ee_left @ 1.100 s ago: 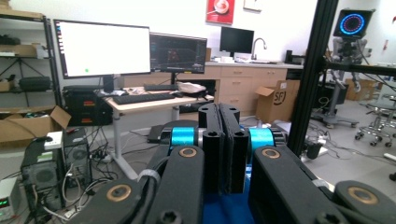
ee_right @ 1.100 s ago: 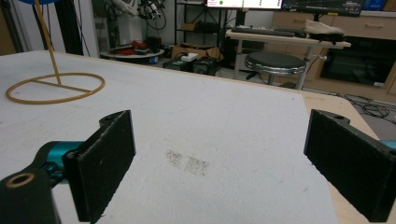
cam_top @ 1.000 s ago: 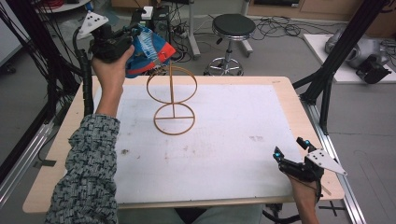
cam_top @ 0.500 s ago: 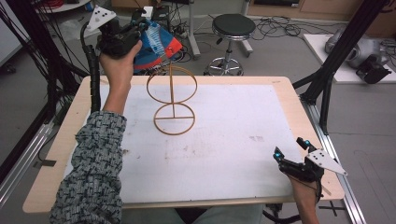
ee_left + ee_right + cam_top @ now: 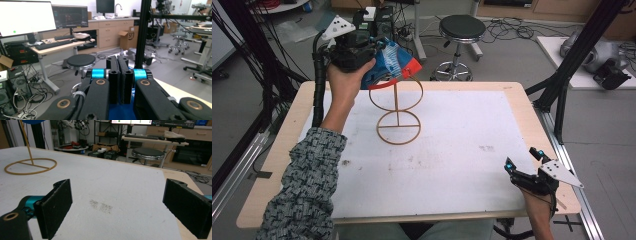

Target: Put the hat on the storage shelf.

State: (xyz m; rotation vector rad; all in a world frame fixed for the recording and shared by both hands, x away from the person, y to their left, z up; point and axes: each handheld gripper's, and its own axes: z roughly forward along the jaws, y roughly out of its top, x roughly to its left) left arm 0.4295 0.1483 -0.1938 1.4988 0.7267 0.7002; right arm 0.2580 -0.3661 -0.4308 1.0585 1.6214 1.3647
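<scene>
White padding covers our wooden table (image 5: 512,95), with lab clutter and a black stool (image 5: 462,27) beyond its far edge. Our left gripper (image 5: 377,62) has its jaws pressed together on a blue and red bag (image 5: 394,65), holding it up over the far left of the table, right at the top ring of a wooden hoop stand (image 5: 398,117). Whether the bag touches that ring we cannot tell. From the left gripper view the closed jaws hide nearly all of the bag, leaving a blue patch (image 5: 120,113) at the bottom. Our right gripper (image 5: 524,162) rests at the near right corner, jaws spread wide with nothing between them. Its own view shows the stand's base ring (image 5: 30,166), the upright cut off at the top.
</scene>
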